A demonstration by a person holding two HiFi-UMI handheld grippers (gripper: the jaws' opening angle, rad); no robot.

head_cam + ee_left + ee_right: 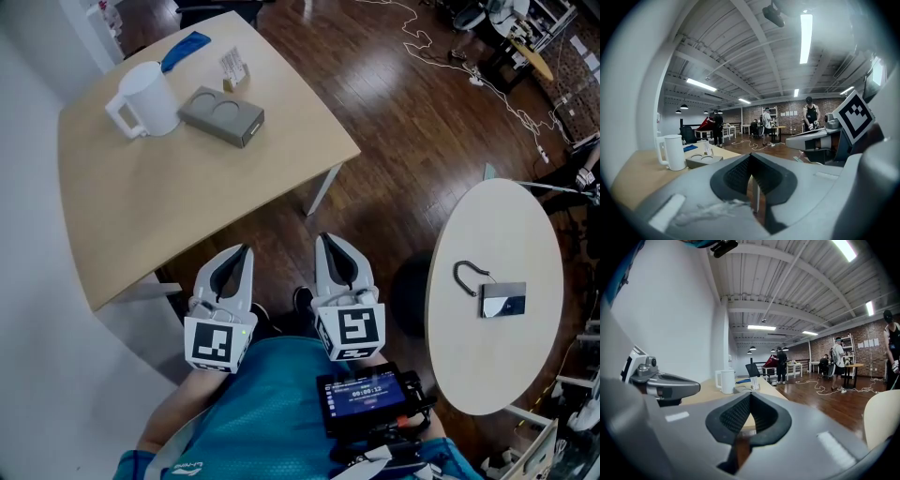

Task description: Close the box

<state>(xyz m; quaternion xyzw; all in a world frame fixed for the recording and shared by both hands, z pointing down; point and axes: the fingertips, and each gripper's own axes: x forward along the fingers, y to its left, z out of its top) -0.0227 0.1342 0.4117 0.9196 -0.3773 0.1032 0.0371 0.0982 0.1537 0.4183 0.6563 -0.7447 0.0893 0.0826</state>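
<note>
A flat grey box (221, 114) with two round hollows in its top lies on the wooden table (141, 206) at the far left, beside a white jug (145, 99). Both grippers hang side by side near my body, off the table's near edge and well short of the box. The left gripper (247, 249) is shut with its tips together and nothing between them, and so is the right gripper (322, 238). The left gripper view shows the box (704, 160) and jug (674, 152) beyond the closed tips (750, 154). The right gripper view shows the box (743, 389) far past its tips (750, 394).
A blue item (185, 49) and a small card stand (232, 67) sit behind the box. A round white table (497, 375) at the right carries a small grey device with a looped cord (502, 300). Cables (441, 47) trail over the wooden floor. People stand far off in the room.
</note>
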